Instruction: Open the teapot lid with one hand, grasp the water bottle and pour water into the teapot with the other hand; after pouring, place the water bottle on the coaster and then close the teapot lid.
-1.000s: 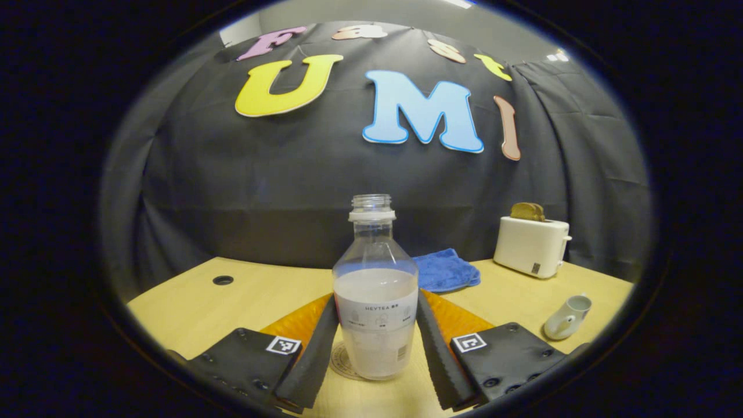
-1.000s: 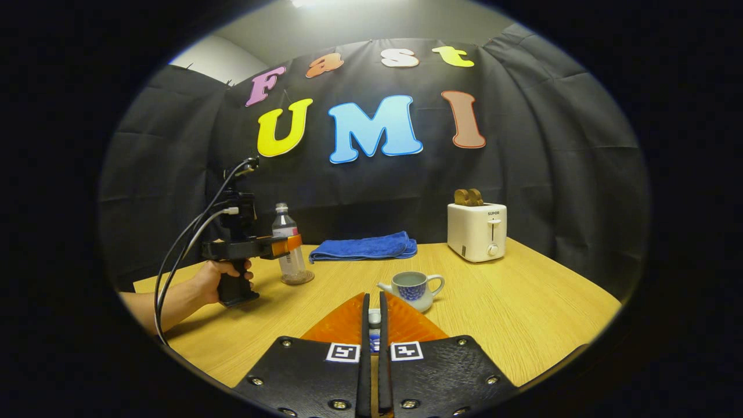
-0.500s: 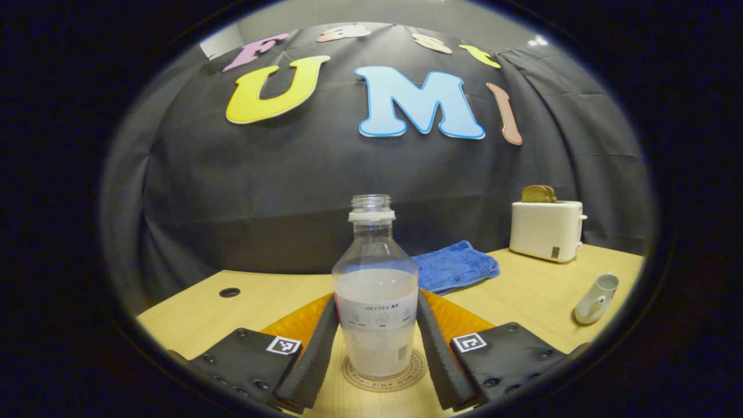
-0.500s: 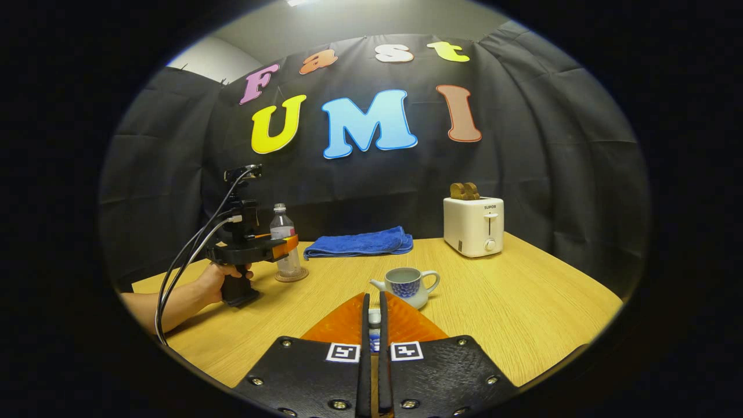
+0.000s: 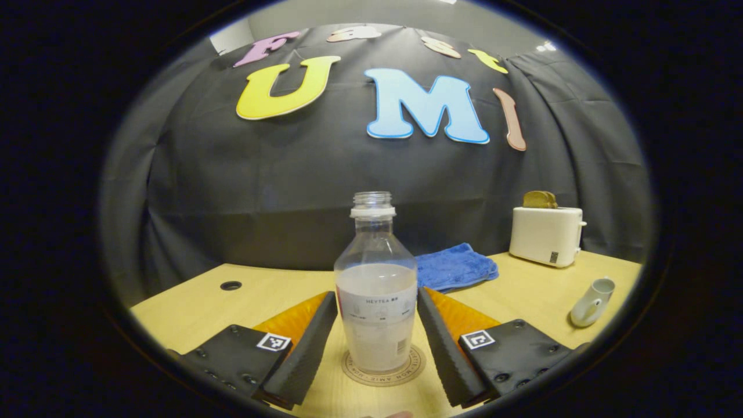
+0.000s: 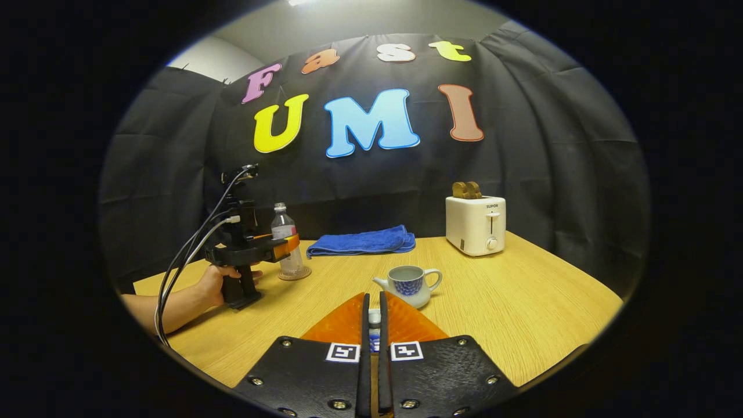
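The water bottle stands upright on the round coaster, with no cap on. In the left gripper view it sits at 6 o'clock, between the fingers of the left gripper. The fingers are spread open, and a small gap shows on each side of the bottle. The teapot stands on the wooden table, open on top, near the middle of the right gripper view. The right gripper is at 6 o'clock there, squeezed shut on the small teapot lid. A blue towel and a white toaster sit behind, toward 12 and 2 o'clock.
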Motion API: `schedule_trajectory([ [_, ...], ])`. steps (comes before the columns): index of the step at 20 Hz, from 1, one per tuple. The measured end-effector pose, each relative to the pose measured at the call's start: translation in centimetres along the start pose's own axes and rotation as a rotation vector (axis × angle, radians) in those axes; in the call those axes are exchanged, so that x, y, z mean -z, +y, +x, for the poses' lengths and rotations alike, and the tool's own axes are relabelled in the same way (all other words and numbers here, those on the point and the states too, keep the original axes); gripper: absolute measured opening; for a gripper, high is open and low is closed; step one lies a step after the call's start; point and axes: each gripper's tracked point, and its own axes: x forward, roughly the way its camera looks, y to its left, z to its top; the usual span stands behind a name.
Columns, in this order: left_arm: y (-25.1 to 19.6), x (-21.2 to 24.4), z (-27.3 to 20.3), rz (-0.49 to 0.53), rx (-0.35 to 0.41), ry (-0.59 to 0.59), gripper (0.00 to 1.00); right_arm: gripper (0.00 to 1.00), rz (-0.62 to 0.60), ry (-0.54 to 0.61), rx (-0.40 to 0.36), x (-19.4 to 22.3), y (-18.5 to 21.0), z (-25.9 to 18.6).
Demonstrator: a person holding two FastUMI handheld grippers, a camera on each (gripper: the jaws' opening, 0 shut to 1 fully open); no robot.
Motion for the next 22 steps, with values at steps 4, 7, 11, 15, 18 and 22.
schedule_trajectory([
  [4, -0.5, 0.2, -1.2, 0.002, 0.006, 0.003, 0.96, 0.05, -0.002, -0.002, -0.005, 0.0, 0.2, -0.3],
  [7, -0.5, 0.2, -2.2, -0.002, 0.002, 0.004, 0.96, 0.05, -0.001, 0.001, -0.009, 0.1, 0.3, -0.5],
  [11, -0.2, 0.2, -3.7, 0.018, -0.017, 0.004, 0.96, 0.05, 0.006, 0.005, -0.008, 0.3, 0.2, -0.1],
  [15, -0.7, 0.6, -6.8, 0.001, -0.008, 0.027, 0.96, 0.05, -0.022, -0.042, 0.035, -1.2, -1.3, 1.6],
  [18, -1.4, -0.5, -10.9, -0.004, -0.023, -0.001, 0.96, 0.05, -0.065, -0.106, 0.078, -3.1, -2.8, 4.7],
  [22, -3.3, -4.4, -16.1, -0.008, -0.019, -0.077, 0.97, 0.05, -0.112, -0.122, 0.1, -3.6, -3.7, 10.1],
])
